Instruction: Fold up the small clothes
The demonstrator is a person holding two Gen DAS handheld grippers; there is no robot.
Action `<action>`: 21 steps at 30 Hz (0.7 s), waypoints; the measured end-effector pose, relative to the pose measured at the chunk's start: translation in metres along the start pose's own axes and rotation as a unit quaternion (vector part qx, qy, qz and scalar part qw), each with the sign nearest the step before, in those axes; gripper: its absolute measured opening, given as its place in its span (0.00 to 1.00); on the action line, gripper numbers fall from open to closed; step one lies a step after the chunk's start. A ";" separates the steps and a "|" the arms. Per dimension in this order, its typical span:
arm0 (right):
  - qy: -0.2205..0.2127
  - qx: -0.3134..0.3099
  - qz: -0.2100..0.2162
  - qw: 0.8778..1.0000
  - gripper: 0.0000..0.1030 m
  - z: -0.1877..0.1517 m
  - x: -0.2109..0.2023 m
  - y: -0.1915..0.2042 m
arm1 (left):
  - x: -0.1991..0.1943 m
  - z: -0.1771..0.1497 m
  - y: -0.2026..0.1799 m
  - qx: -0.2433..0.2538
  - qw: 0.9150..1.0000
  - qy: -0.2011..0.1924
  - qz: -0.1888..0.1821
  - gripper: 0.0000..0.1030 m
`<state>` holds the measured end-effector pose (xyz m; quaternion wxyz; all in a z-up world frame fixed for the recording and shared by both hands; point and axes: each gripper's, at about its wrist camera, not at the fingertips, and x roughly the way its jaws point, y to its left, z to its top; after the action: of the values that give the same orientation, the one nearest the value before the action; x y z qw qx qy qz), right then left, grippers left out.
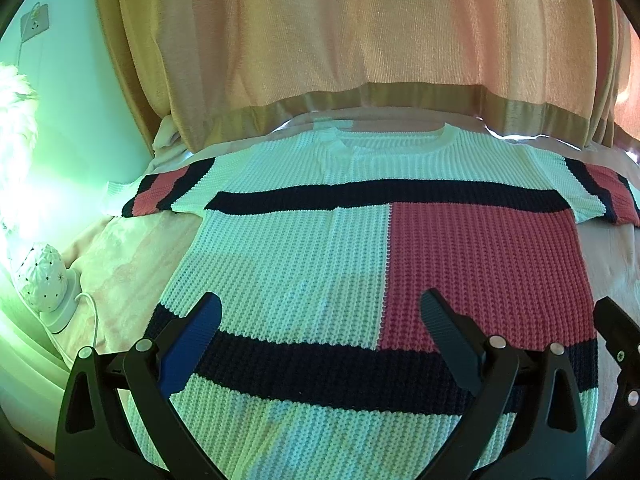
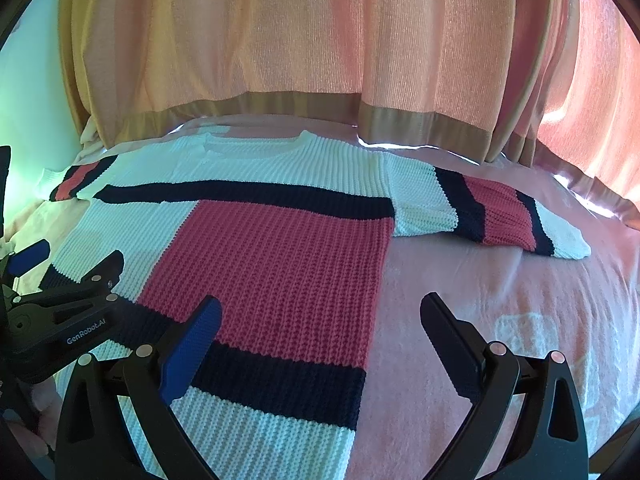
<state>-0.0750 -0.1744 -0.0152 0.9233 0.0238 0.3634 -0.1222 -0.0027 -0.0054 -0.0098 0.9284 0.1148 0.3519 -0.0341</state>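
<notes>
A knitted sweater (image 1: 320, 248) in white, pink-red and navy blocks lies flat and spread out on a pink bed cover, collar at the far end, both sleeves stretched out sideways. It also shows in the right wrist view (image 2: 272, 256), with its right sleeve (image 2: 492, 210) lying on the cover. My left gripper (image 1: 320, 312) is open and empty, hovering over the sweater's lower middle. My right gripper (image 2: 320, 316) is open and empty above the sweater's lower right edge. The left gripper also shows at the left of the right wrist view (image 2: 68, 280).
The pink bed cover (image 2: 500, 300) stretches to the right of the sweater. Orange-pink curtains (image 1: 340, 40) hang along the far edge. A white perforated lamp (image 1: 40, 276) with a cord stands at the left by a green-lit wall.
</notes>
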 end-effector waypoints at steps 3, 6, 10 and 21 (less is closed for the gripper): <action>0.000 0.000 0.000 1.000 0.95 0.000 0.000 0.000 | 0.000 0.000 0.000 0.001 1.000 0.000 0.000 0.94; 0.001 0.000 0.000 1.000 0.95 0.000 0.000 0.000 | 0.000 0.000 0.000 0.000 1.000 0.000 0.000 0.94; 0.002 -0.001 -0.001 1.000 0.95 0.000 0.001 0.001 | 0.001 0.000 0.000 0.000 1.000 0.000 0.000 0.94; 0.003 -0.005 -0.002 1.000 0.95 0.000 0.001 0.002 | 0.001 0.000 -0.001 0.001 1.000 0.000 0.000 0.94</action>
<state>-0.0740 -0.1730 -0.0159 0.9220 0.0190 0.3669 -0.1220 -0.0023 -0.0060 -0.0102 0.9284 0.1157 0.3514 -0.0348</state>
